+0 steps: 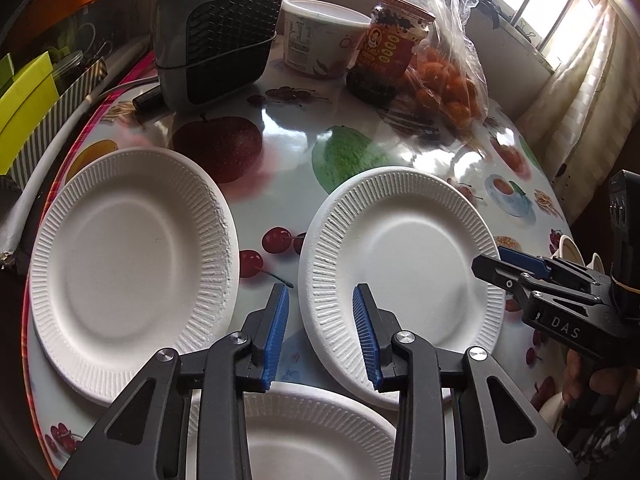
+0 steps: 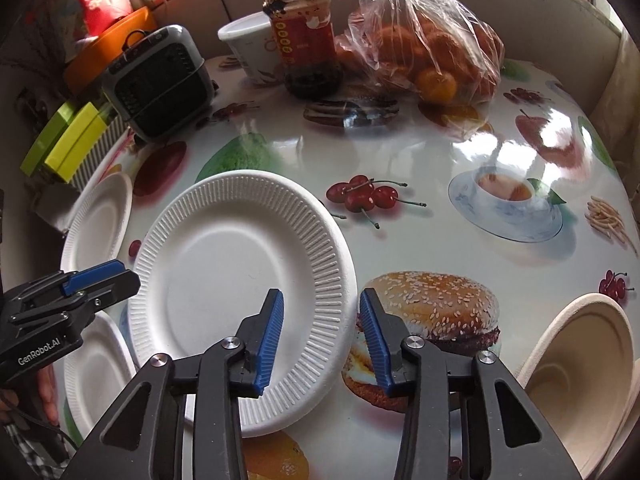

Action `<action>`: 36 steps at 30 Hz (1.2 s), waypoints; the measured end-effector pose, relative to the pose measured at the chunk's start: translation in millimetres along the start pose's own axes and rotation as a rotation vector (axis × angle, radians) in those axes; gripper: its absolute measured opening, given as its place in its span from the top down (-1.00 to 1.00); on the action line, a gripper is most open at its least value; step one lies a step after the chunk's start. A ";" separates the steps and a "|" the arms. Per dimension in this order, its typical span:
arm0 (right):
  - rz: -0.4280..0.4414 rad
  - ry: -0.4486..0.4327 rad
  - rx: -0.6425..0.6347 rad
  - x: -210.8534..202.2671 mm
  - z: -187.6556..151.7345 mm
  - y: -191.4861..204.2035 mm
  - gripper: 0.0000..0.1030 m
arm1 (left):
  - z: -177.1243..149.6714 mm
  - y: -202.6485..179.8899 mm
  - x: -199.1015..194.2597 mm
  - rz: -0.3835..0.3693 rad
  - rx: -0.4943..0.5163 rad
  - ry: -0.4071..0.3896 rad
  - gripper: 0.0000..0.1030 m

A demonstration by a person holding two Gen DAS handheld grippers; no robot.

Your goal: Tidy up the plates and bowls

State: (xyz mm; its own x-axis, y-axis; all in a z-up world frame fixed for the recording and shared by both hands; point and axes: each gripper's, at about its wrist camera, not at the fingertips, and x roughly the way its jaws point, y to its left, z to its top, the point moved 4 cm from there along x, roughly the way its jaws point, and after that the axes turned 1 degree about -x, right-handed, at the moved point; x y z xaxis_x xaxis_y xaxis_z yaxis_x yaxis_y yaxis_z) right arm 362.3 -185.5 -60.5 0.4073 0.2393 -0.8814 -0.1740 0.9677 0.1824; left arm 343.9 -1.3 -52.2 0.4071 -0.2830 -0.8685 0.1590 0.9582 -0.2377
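Three white paper plates lie on a fruit-printed surface (image 1: 288,148): left plate (image 1: 132,236), right plate (image 1: 404,280), near plate (image 1: 316,440). The left gripper (image 1: 320,328) straddles the right plate's left rim, jaws apart. The right gripper (image 1: 494,266) reaches its opposite rim.

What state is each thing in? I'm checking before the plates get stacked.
middle plate: empty, not gripped.
left gripper: open, astride the plate's rim.
right gripper: open, astride the opposite rim.
jar: lid on.
tub: lid on.
bowl: empty.
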 end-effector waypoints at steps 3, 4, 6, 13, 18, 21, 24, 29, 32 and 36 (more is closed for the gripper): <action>0.006 0.004 0.000 2.1 0.6 -0.1 0.33 | -0.8 0.2 1.8 -0.001 -0.002 0.004 0.39; 0.005 0.005 -0.001 2.9 0.7 -0.1 0.37 | -0.9 0.4 2.5 0.001 -0.003 0.006 0.42; 0.007 0.007 0.003 3.8 0.6 -1.5 0.42 | -1.0 0.6 4.0 -0.002 -0.007 0.011 0.47; 0.014 0.006 0.018 4.3 0.1 -6.7 0.52 | -1.4 0.4 5.2 0.004 -0.010 0.009 0.51; 0.013 0.004 0.017 4.6 -0.8 -6.9 0.53 | -0.7 0.3 4.4 0.004 -0.014 0.004 0.51; 0.016 0.000 0.020 3.2 -1.0 -7.6 0.52 | 0.7 0.3 2.6 0.004 -0.016 -0.003 0.51; 0.017 -0.007 0.018 -0.3 -0.6 -5.8 0.52 | 1.8 0.6 -0.3 0.006 -0.016 -0.009 0.51; 0.020 -0.025 0.014 -7.4 0.7 -4.2 0.52 | 1.5 0.3 -5.3 0.004 -0.018 -0.016 0.51; 0.020 -0.031 0.011 -12.2 0.2 -2.7 0.52 | 2.0 0.3 -9.8 0.000 -0.020 -0.024 0.51; 0.028 -0.042 0.009 -21.7 -0.2 0.6 0.52 | 1.5 1.2 -18.7 0.000 -0.021 -0.036 0.51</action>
State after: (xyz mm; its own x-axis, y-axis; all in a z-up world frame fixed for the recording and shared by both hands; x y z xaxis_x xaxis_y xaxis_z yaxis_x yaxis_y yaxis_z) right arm 353.3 -190.2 -41.3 0.4398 0.2695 -0.8567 -0.1775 0.9612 0.2113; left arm 337.7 5.0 -35.6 0.4396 -0.2835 -0.8523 0.1404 0.9589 -0.2465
